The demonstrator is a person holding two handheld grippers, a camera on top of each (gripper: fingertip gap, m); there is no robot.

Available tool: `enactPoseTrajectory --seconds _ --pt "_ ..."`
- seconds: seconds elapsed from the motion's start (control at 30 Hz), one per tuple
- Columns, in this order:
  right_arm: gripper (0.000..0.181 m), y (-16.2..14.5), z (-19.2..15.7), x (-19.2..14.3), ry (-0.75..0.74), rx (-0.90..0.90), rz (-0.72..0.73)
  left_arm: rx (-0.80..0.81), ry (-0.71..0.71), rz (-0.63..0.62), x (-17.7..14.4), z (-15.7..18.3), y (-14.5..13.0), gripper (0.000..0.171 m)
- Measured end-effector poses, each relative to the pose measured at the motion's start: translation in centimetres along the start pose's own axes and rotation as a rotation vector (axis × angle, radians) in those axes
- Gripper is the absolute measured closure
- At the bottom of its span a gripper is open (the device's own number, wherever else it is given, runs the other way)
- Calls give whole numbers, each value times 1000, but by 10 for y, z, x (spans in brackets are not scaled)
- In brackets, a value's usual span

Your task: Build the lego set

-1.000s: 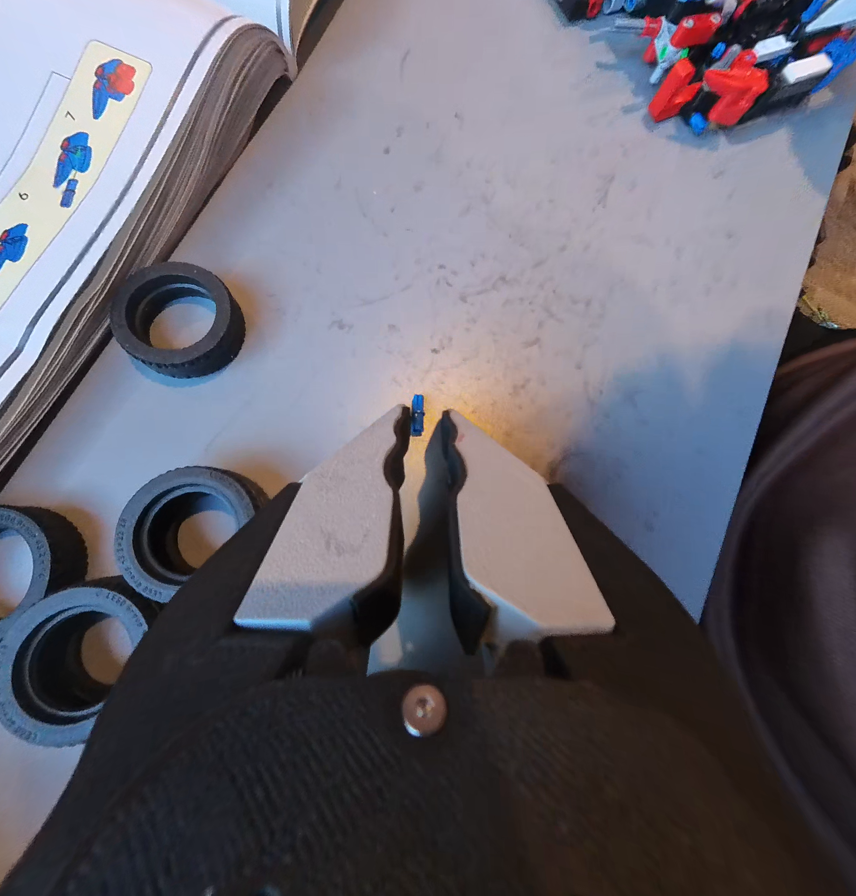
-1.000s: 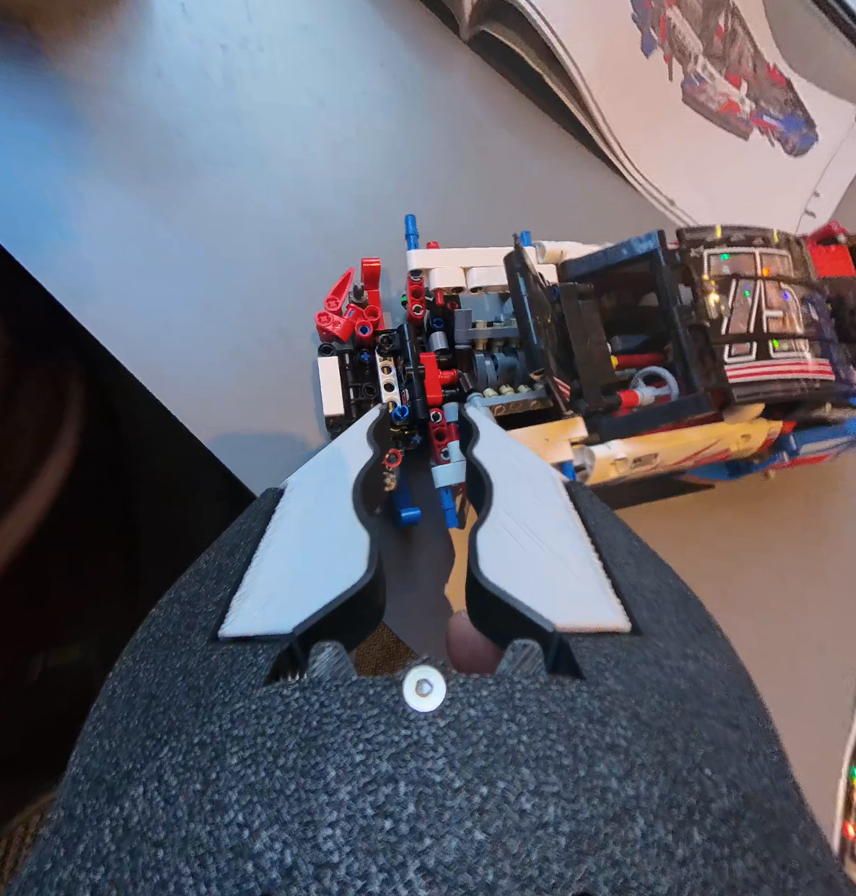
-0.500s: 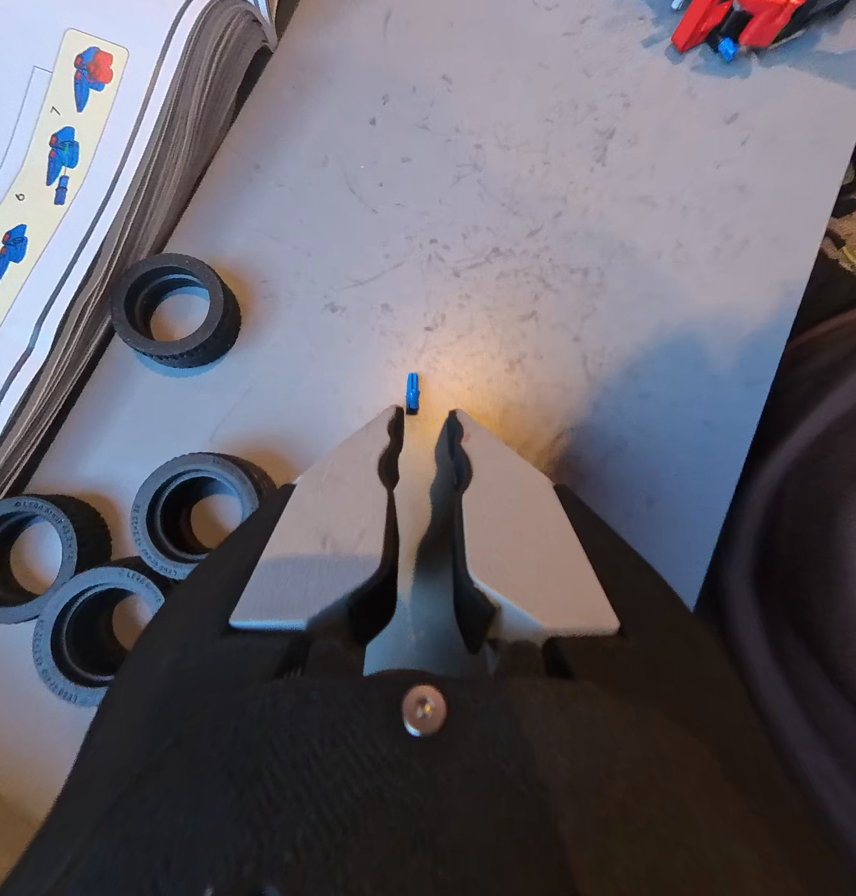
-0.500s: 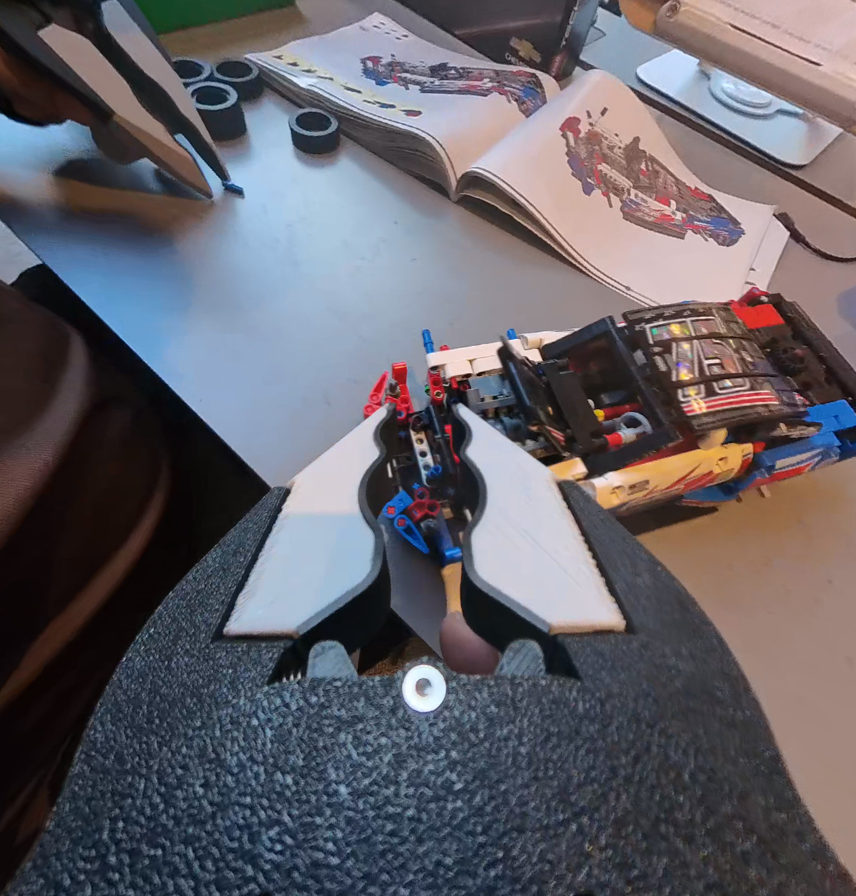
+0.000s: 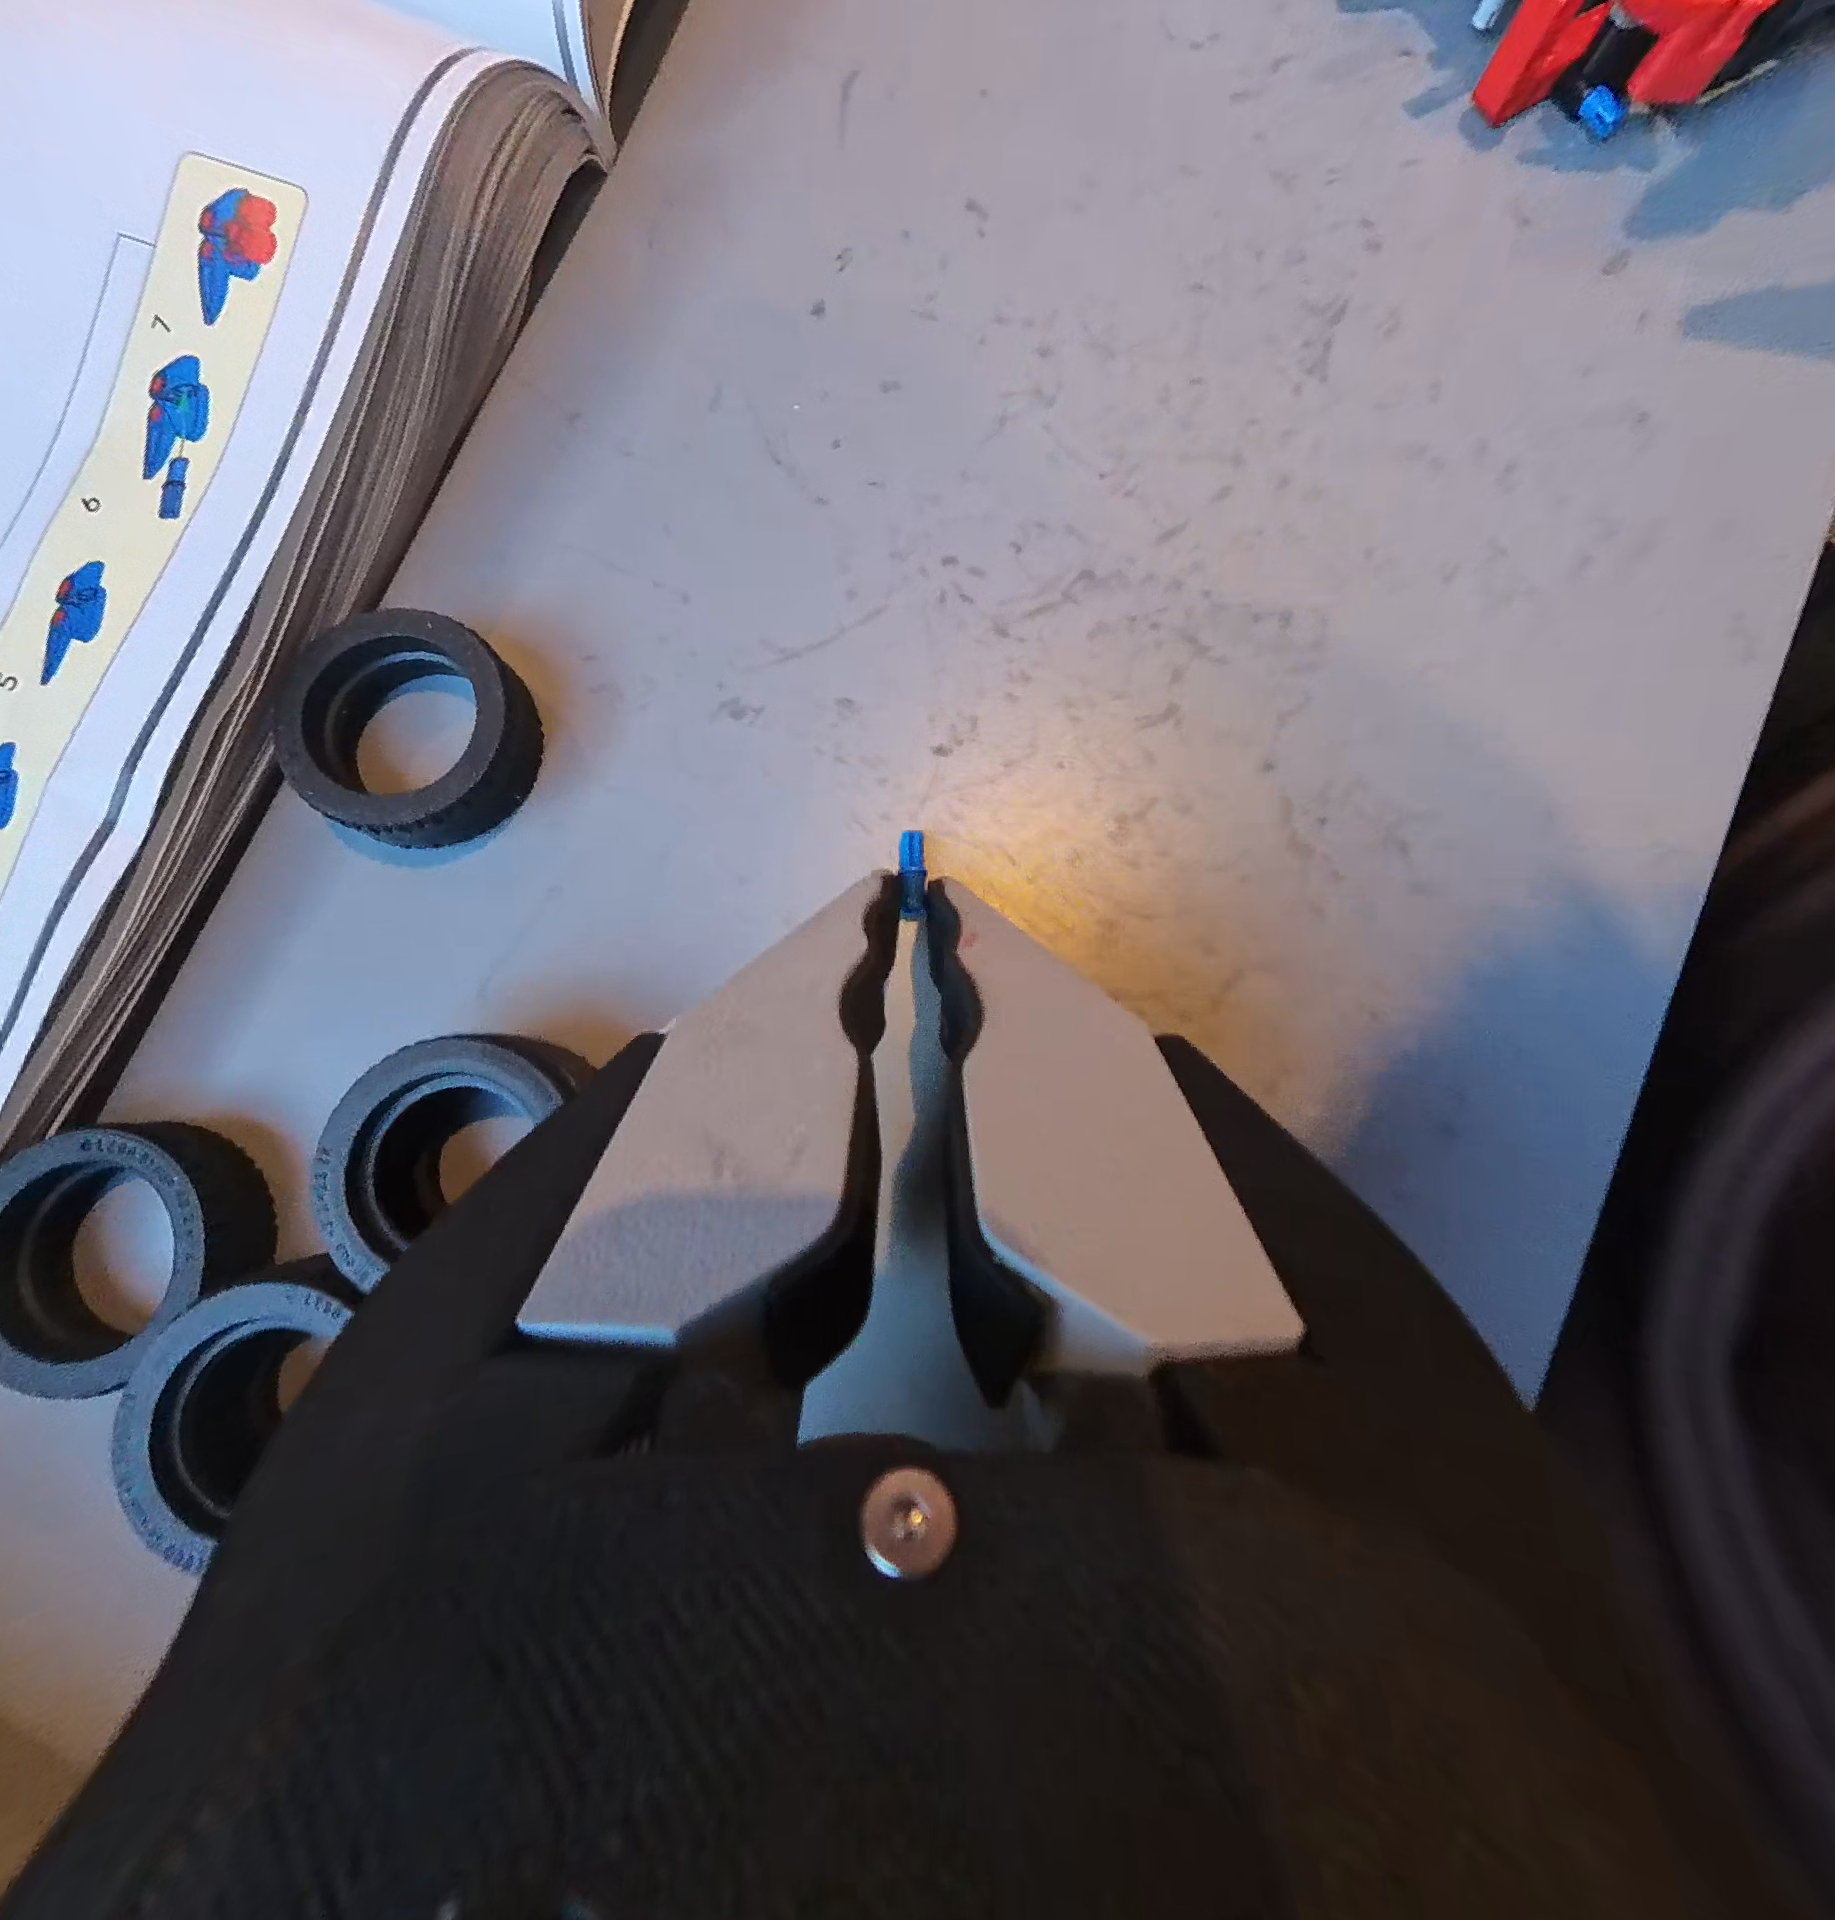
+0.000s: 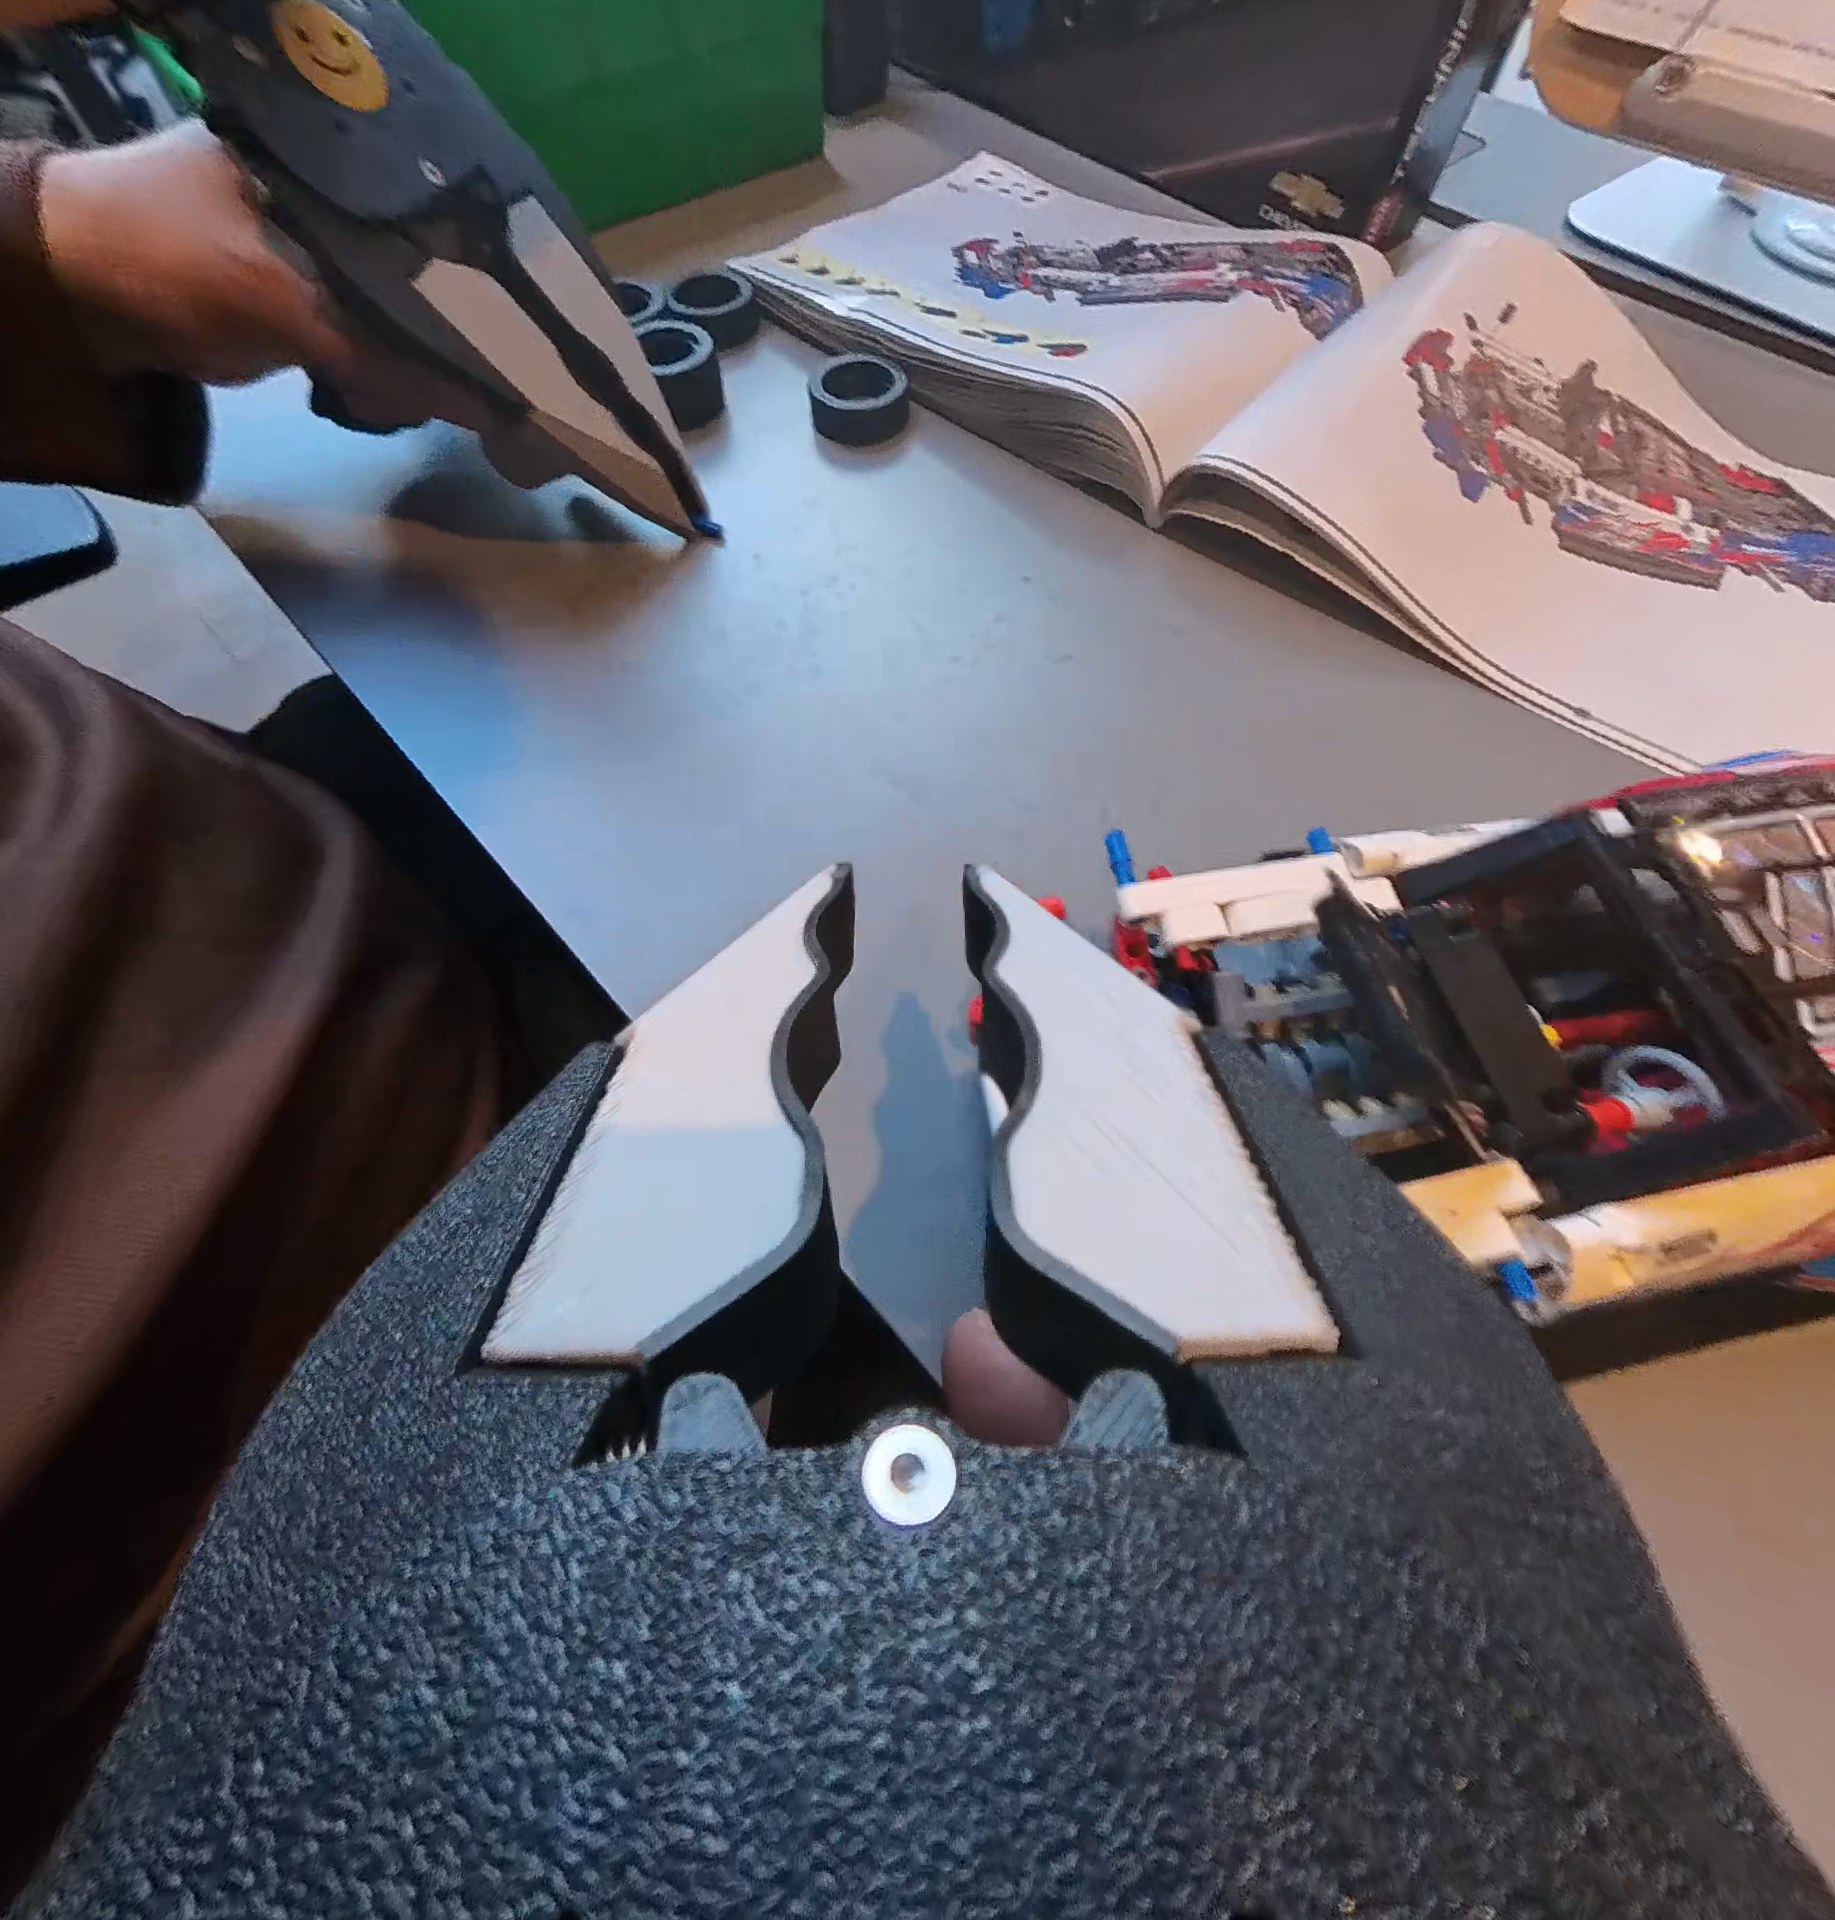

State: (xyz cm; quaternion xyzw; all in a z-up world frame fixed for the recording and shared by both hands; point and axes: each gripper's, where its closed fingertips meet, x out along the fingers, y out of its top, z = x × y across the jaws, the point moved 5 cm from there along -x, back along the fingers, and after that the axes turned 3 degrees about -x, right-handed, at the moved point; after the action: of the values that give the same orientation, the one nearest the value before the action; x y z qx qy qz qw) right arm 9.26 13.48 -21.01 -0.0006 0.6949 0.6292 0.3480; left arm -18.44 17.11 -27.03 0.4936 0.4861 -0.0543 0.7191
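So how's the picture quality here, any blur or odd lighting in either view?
Left wrist view: sharp, with a warm yellow patch of light on the table by the blue pin in the left tool, whose shadow falls right. Right wrist view: the hand is motion-blurred, and the lego car is soft at the frame edge.

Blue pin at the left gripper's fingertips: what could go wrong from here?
1. The left gripper pinches the blue pin only at its very tips, with part of the pin sticking out past them; it may pivot or pop out on the lift.
2. If dropped, the tiny pin could roll off the table, whose edge is close.
3. The right gripper is open and off the car model, so nothing steadies the model for insertion.
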Motion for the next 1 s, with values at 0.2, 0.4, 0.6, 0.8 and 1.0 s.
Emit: enactPoseTrajectory --seconds 0.2,0.4,0.6,0.8,1.0 --pt "166 23 -32 42 135 77 51 165 -50 231 -3 35 35 169" --pt "163 40 -41 72 243 80 65 407 -83 283 -2 78 49 169" --pt "168 28 -63 92 95 -461 -81 219 -332 137 4 90 42 169" --pt "169 26 -75 99 56 -662 -100 -2 -461 145 -1 84 44 169" --pt "175 30 -76 102 43 -722 -95 -39 -502 158 -4 85 43 169"
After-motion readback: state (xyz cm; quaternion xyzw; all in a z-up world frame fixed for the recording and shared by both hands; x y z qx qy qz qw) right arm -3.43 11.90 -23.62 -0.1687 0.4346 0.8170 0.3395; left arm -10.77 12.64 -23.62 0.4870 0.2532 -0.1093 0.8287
